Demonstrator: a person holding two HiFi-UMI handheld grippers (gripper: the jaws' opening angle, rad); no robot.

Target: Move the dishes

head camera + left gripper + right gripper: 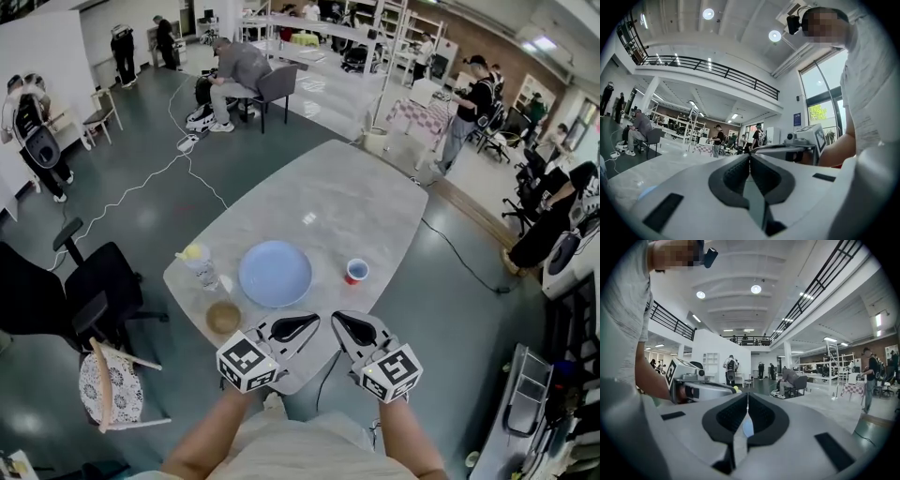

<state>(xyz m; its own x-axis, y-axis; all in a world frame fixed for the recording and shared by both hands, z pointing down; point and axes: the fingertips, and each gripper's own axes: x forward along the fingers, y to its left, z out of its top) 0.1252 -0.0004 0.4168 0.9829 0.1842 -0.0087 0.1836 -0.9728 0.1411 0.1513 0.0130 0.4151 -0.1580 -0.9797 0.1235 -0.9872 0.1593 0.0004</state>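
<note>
A light blue plate (275,274) lies on the grey marble table (347,202), near its front end. A small brown bowl (223,317) sits to the plate's left front, and a red cup (356,271) stands to its right. Both grippers hover side by side over the table's near edge, just short of the plate. My left gripper (314,321) (750,158) is shut with nothing in it. My right gripper (338,319) (747,398) is shut and empty too. Each gripper view shows the other gripper alongside, and a sliver of the plate (746,427) shows between the right jaws.
A clear bottle with a yellow cap (199,265) stands left of the plate. A black office chair (89,291) and a patterned stool (111,386) stand by the table's left side. Cables run over the floor, and people work further back in the hall.
</note>
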